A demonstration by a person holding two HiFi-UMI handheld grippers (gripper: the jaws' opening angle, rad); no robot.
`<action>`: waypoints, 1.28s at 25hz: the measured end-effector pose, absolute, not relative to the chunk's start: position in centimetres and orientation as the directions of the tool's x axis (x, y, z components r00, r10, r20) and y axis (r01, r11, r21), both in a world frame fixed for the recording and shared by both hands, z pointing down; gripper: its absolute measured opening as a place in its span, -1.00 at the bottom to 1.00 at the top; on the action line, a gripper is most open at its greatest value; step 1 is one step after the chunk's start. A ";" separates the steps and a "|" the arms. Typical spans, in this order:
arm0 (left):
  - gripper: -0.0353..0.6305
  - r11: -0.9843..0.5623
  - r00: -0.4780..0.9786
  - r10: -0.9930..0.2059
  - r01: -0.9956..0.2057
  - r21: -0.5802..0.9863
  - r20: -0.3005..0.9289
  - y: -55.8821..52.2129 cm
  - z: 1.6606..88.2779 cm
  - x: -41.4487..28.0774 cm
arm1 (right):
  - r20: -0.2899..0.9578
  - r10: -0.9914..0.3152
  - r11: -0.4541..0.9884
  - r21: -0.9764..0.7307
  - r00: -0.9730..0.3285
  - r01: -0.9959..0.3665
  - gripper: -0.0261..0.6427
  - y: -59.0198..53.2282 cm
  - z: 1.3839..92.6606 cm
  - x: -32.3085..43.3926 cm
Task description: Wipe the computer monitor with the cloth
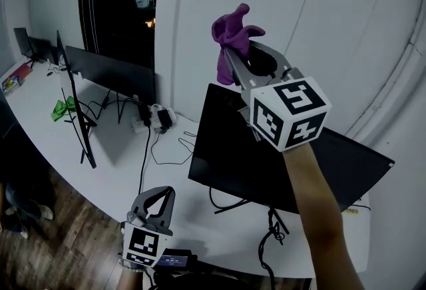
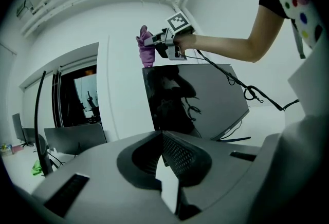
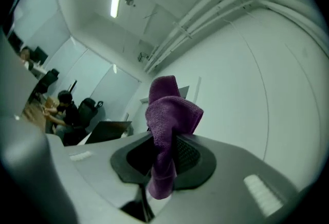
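A dark computer monitor (image 1: pixel 286 162) stands on the white desk (image 1: pixel 120 169), its screen off. My right gripper (image 1: pixel 229 56) is raised above the monitor's top left corner and is shut on a purple cloth (image 1: pixel 233 32), which bunches up past the jaws. The right gripper view shows the purple cloth (image 3: pixel 167 130) clamped between the jaws and hanging down. The left gripper view has the monitor (image 2: pixel 190 102) ahead, with the cloth (image 2: pixel 146 48) and right gripper (image 2: pixel 154 43) over its top left corner. My left gripper (image 1: pixel 160 195) is low at the desk's near edge, shut and empty.
More monitors (image 1: pixel 110 72) stand at the left of the desk, with a green item (image 1: pixel 63 109), a power strip (image 1: pixel 156 119) and loose cables (image 1: pixel 166 149). A white wall (image 1: pixel 319 16) is behind the monitor. Wooden floor (image 1: pixel 60 242) lies below left. People sit far off in the right gripper view.
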State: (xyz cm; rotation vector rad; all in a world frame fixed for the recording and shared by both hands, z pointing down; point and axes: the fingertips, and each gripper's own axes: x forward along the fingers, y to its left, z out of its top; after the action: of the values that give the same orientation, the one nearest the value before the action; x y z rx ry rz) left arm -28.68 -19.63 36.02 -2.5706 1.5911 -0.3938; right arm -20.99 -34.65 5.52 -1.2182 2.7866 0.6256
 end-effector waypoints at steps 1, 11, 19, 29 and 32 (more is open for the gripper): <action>-0.87 -0.453 0.423 -0.889 -0.866 -0.212 0.172 -19.6 36.1 -28.6 | -0.170 -0.698 0.594 0.405 -0.695 -0.695 -0.69 -34.7 5.5 -21.1; -0.87 -0.450 0.420 -0.891 -0.866 -0.218 0.172 -19.5 35.9 -27.4 | 0.137 -0.660 0.578 0.721 -0.738 -0.383 -0.69 -35.1 9.7 -23.2; -0.88 -0.447 0.417 -0.893 -0.865 -0.227 0.169 -19.1 35.5 -26.2 | 0.372 -0.654 0.586 0.800 -0.659 -0.131 -0.69 -35.3 15.1 -22.2; -0.88 -0.453 0.424 -0.891 -0.859 -0.238 0.164 -18.5 35.0 -23.9 | 0.394 -0.656 0.595 0.795 -0.643 -0.120 -0.69 -34.0 15.7 -18.2; -0.87 -0.466 0.437 -0.884 -0.852 -0.240 0.164 -18.3 34.9 -22.8 | 0.382 -0.668 0.584 0.801 -0.638 -0.133 -0.69 -33.5 15.7 -16.7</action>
State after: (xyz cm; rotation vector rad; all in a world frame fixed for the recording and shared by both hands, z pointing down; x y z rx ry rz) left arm -22.77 -18.29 34.88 -2.5586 1.5528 -0.4048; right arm -16.75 -33.51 15.68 -1.0050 3.3662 1.5812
